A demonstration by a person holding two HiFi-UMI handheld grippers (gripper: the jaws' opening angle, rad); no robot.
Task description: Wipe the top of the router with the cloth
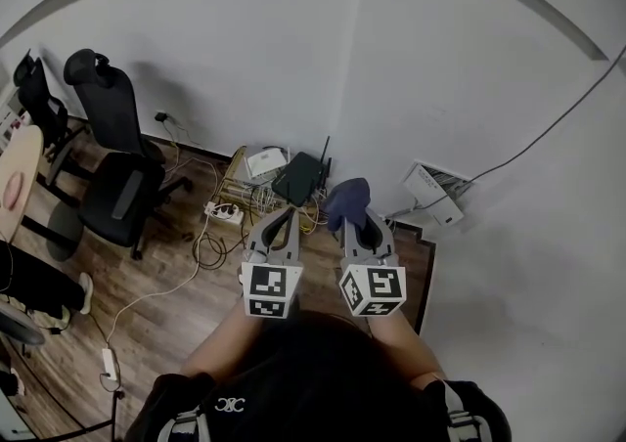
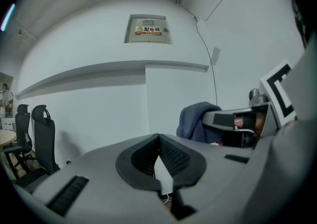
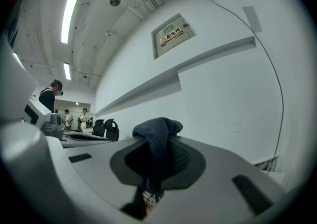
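A black router [image 1: 301,177] with an upright antenna stands on the floor by the wall corner, far below both grippers. My right gripper [image 1: 357,218] is shut on a dark blue cloth [image 1: 346,200], which bunches out past its tips. In the right gripper view the cloth [image 3: 157,134] hangs down between the jaws. My left gripper [image 1: 285,225] hovers beside it, its jaws closed together with nothing held. The left gripper view shows its pads [image 2: 171,156] meeting, with the cloth [image 2: 194,121] to the right. Both point at the wall.
A white box [image 1: 265,161] lies left of the router amid tangled cables and a power strip [image 1: 223,211]. A white device [image 1: 436,193] sits at the right on a ledge. Two black office chairs [image 1: 115,152] stand at the left on the wood floor.
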